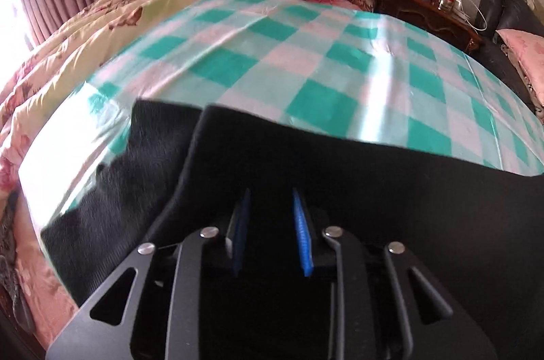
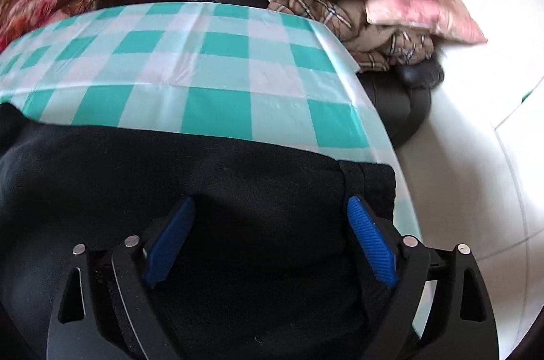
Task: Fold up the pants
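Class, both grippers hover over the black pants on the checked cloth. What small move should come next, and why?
Probably lower the right gripper and close it on the pants: its jaws stand wide open above the fabric, gripping nothing.

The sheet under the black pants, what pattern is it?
Teal-and-white checks on the sheet; clearest in the right wrist view.

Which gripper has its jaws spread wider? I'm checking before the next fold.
The right gripper: its blue pads stand far apart over the black pants. The left gripper shows only a narrow gap.
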Available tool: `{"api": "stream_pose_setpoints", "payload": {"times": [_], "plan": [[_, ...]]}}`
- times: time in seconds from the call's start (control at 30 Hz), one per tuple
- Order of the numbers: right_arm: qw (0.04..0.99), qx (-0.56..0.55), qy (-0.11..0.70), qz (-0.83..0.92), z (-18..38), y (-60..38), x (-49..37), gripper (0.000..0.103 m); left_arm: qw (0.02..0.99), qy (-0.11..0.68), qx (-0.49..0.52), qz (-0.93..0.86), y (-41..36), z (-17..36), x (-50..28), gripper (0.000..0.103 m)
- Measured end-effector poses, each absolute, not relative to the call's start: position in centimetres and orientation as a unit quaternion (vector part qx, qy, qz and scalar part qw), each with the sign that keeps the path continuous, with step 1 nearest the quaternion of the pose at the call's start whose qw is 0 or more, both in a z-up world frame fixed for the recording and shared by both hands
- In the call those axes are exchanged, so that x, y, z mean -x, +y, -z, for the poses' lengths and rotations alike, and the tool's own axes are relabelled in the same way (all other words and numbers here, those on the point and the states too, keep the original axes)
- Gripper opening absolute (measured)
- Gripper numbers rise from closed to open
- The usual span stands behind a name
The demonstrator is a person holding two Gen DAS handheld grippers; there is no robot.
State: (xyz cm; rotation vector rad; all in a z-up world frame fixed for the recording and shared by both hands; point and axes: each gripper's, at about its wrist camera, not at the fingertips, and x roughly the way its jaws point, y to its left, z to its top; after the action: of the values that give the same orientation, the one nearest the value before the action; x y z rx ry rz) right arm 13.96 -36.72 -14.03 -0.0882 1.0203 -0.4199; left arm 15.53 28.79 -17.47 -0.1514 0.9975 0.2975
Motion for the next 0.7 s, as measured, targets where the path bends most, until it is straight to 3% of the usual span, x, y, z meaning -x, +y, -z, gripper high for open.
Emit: {"api": "stream_pose_setpoints", "payload": {"times": [0.2,0.33,0.37,0.4,0.43,0.57,0.7], "plan": [[0.853,0.035,0.481,0.2,14.1,-37.1,-14.1,0.091,0.867,0.472,0.071,-0.146,31.0,17.2,-16.6,0.003],[0.856,0.034,0.476,0.201,13.9,-37.2,-13.8,0.091,0.881,0.428,0.131,-0.152,33.5,14.7,-14.6,0.003],[0.856,0.033,0.474,0.202,13.8,-37.2,-13.7,0.091,0.885,0.414,0.142,-0.158,34.1,13.9,-13.7,0.005],[0.856,0.033,0.474,0.205,13.6,-37.2,-13.7,0.091,0.888,0.398,0.139,-0.186,34.7,13.0,-12.5,0.029],[0.855,0.028,0.473,0.212,13.2,-37.3,-13.5,0.091,0.89,0.388,0.139,-0.197,35.1,12.5,-11.4,0.038],[0.873,0.023,0.439,0.209,9.1,-35.1,-12.3,0.091,0.893,0.362,0.182,-0.197,37.1,11.5,-6.3,0.04],[0.909,0.04,0.409,0.076,4.9,-27.1,-12.5,0.091,0.874,0.356,0.271,-0.188,39.6,13.1,-2.6,0.039]]}}
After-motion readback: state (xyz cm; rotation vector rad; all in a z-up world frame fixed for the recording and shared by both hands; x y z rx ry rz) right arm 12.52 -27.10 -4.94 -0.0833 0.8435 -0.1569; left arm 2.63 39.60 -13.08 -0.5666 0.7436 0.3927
